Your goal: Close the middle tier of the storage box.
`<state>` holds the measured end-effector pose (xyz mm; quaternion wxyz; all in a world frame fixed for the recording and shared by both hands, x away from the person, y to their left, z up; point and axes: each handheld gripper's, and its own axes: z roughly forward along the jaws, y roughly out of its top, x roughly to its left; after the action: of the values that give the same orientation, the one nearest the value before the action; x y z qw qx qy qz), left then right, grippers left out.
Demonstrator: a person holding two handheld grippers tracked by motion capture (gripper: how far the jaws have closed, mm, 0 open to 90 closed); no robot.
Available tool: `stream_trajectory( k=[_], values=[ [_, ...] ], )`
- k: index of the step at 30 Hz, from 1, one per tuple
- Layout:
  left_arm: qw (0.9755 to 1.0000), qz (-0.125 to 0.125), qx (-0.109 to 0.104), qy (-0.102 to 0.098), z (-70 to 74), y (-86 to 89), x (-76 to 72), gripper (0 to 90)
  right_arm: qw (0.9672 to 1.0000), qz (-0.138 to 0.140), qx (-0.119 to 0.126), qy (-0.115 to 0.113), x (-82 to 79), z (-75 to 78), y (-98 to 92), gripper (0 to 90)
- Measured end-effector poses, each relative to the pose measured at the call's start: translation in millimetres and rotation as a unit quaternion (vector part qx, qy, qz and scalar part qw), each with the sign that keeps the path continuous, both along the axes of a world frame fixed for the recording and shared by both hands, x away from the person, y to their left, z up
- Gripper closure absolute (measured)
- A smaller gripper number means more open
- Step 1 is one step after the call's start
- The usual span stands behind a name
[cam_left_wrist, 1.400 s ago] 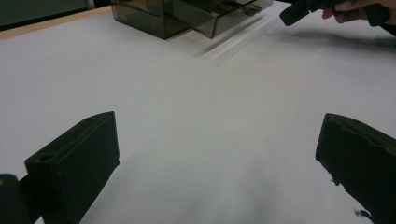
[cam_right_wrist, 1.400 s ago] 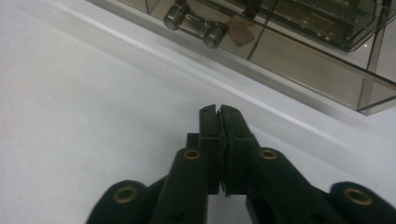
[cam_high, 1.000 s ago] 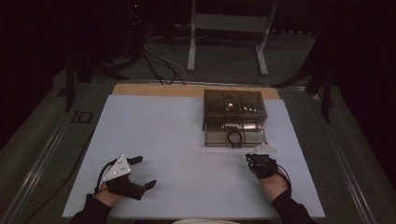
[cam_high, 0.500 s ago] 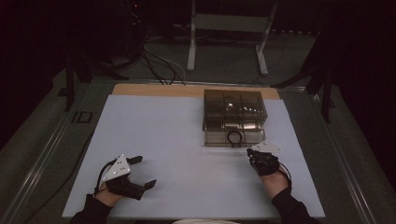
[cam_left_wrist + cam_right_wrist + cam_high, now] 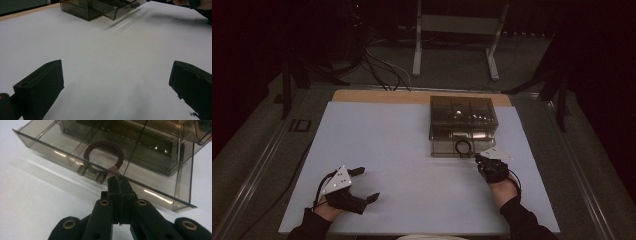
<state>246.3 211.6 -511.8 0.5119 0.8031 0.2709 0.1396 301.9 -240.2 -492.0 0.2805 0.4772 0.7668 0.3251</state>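
The white table (image 5: 402,150) is carrying everything, its wooden strip showing along the far edge. Toward the far right corner a smoky transparent organiser box (image 5: 463,122) is standing, with its lower drawer (image 5: 105,167) pulled out toward the near edge. No label, brand or writing is showing on the box, the drawer or the grippers.

The left gripper (image 5: 362,184) is resting near the near left corner, well apart from the box, with its jaws spread wide and nothing between them; in the left gripper view bare tabletop is lying between the two black pads.

The right gripper (image 5: 478,159) is sitting just before the drawer's front wall, its jaws pressed fully together. In the right gripper view its tips (image 5: 119,180) are meeting at the front lip, beside the small clear handle (image 5: 91,173).

A dark hair tie (image 5: 103,153) is lying inside the drawer, right behind that front wall. Whether the tips are pinching its near edge cannot be told.
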Motion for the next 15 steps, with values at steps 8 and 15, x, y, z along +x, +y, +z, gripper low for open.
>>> stream_trajectory(
  k=[8, 15],
  values=[
    [1.0000, 0.000, 0.001, 0.000, 0.0, -0.1, 0.0, 0.9, 1.0000, 0.006, -0.004, -0.004, 4.9, -1.8, 6.7, 90.0],
    [1.0000, -0.001, 0.000, -0.001, 0.1, 0.0, -0.2, 0.9, 0.9999, 0.009, -0.013, -0.001, 7.8, -6.8, 11.6, 90.0]
  ],
)
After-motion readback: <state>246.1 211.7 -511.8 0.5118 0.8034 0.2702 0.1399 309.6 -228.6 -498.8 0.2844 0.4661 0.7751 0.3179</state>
